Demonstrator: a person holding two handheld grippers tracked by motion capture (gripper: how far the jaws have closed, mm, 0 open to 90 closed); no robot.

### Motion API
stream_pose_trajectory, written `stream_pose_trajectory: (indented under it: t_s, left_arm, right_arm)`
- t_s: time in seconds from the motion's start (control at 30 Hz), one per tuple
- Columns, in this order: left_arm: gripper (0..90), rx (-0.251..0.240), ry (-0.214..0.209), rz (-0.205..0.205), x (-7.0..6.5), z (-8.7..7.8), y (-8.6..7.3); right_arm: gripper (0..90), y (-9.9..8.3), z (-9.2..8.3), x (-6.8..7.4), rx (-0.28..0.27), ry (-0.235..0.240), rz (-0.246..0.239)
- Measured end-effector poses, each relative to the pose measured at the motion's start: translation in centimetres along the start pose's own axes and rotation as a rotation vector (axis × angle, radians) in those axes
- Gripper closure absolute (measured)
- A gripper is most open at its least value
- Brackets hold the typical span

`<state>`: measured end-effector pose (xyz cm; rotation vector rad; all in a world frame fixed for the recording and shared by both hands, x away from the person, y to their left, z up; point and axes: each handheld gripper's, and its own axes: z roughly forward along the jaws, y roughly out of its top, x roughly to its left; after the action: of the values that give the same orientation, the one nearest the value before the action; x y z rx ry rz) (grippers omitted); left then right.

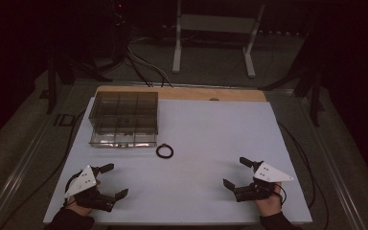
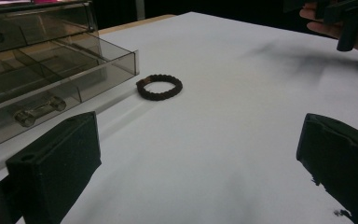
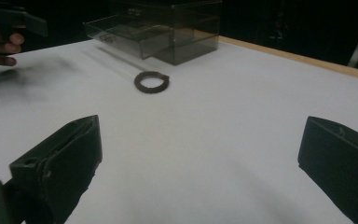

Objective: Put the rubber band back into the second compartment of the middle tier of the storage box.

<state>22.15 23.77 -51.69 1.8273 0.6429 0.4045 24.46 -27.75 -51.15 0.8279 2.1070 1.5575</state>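
- Left hand-held gripper (image 1: 113, 180): jaws spread wide, nothing between them, hovering over the white counter (image 1: 201, 191).
- Dark bracelet (image 1: 165, 152): flat on the counter, just beside the clear drawer box (image 1: 123, 118).
- Right hand-held gripper (image 1: 235, 172): jaws wide, empty.

The bracelet (image 2: 159, 87) looks braided and matt — dark cord, rough-textured. The drawer box (image 1: 123, 118) is smoky clear plastic, glossy. The table (image 1: 211, 143) top is smooth matt white — its far edge bare wood.
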Motion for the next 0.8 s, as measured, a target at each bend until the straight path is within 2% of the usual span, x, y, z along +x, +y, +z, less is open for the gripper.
stream_pose_trajectory:
  t_s: [0.8]
  left_arm:
    - [0.3, 0.031, -0.022, 0.014, -0.27, 0.37, 0.52]
  right_arm:
    - [0.0, -0.01, 0.37, 0.11, 0.011, 0.009, -0.003]
